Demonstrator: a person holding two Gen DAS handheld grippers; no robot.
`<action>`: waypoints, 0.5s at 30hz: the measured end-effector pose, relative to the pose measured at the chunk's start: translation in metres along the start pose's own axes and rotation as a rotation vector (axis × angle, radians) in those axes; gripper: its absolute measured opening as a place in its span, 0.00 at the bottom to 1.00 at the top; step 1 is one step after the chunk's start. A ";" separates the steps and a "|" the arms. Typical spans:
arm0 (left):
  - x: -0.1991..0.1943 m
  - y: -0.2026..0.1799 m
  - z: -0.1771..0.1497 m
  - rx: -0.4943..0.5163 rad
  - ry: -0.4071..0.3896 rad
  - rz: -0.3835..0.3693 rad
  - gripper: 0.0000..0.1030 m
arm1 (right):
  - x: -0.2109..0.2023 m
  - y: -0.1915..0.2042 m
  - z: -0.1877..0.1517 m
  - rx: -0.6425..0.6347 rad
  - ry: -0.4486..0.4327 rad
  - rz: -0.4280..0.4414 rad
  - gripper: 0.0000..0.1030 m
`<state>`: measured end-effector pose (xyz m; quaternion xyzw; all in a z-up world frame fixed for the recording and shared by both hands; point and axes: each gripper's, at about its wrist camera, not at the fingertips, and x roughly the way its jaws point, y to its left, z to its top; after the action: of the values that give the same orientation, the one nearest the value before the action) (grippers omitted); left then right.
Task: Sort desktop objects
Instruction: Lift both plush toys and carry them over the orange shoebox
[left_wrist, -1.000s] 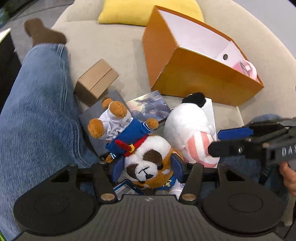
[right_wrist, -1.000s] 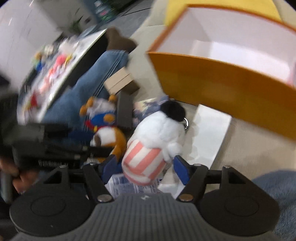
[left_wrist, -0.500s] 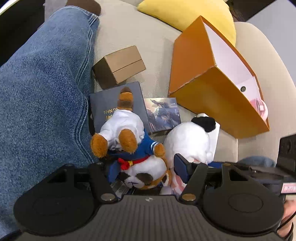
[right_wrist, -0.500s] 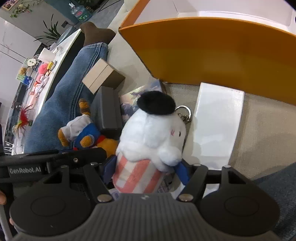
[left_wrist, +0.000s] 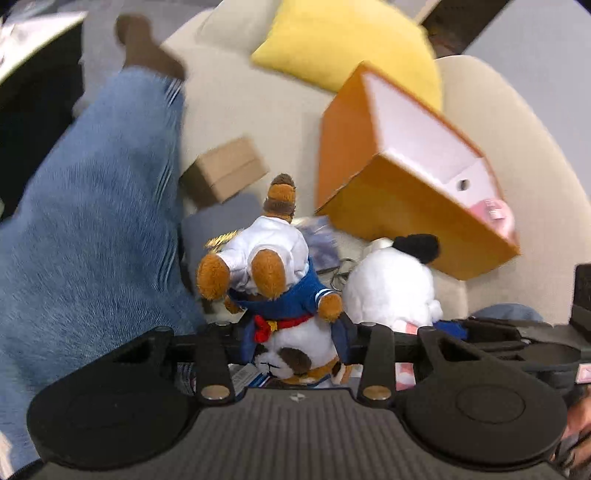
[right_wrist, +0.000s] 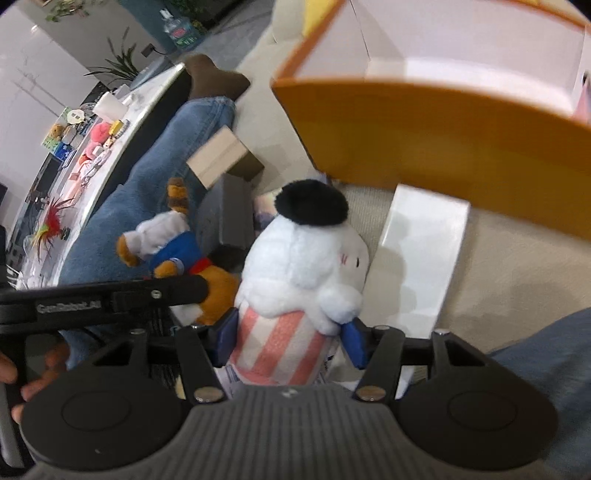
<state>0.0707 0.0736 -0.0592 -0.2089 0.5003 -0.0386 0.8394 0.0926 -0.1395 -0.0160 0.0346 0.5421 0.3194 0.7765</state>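
Note:
A brown and white dog plush (left_wrist: 273, 251) in a blue sailor top hangs head-down toward the camera. My left gripper (left_wrist: 297, 339) is closing, and its blue pads press on the dog's head and collar. Beside it stands a white plush (right_wrist: 306, 258) with a black cap and a pink-striped body. The jaws of my right gripper (right_wrist: 291, 336) are closing too, pads pressed against the striped body. An open orange box (left_wrist: 406, 206) with a white inside lies on the beige sofa beyond both toys; in the right wrist view the orange box (right_wrist: 424, 129) is close above the white plush.
A small cardboard box (left_wrist: 225, 173) and a dark grey book (left_wrist: 199, 236) lie behind the dog, a flat white box (right_wrist: 421, 258) right of the white plush. A person's jeans leg (left_wrist: 92, 221) fills the left. A yellow cushion (left_wrist: 351, 48) sits behind the orange box.
The left jaws have narrowed onto the dog's head and it has come up, legs pointing away. The right pads have drawn in on the white plush, and the orange box looms closer.

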 end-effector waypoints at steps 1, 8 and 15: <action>-0.010 -0.007 0.002 0.023 -0.010 -0.020 0.45 | -0.007 0.002 0.000 -0.012 -0.015 0.000 0.58; -0.052 -0.064 0.036 0.191 -0.070 -0.108 0.45 | -0.075 0.012 0.010 -0.107 -0.166 -0.015 0.58; -0.055 -0.123 0.099 0.337 -0.106 -0.165 0.45 | -0.128 0.004 0.051 -0.178 -0.307 -0.105 0.58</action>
<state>0.1458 0.0075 0.0752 -0.1076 0.4233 -0.1792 0.8816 0.1080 -0.1901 0.1115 -0.0143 0.3877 0.3163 0.8657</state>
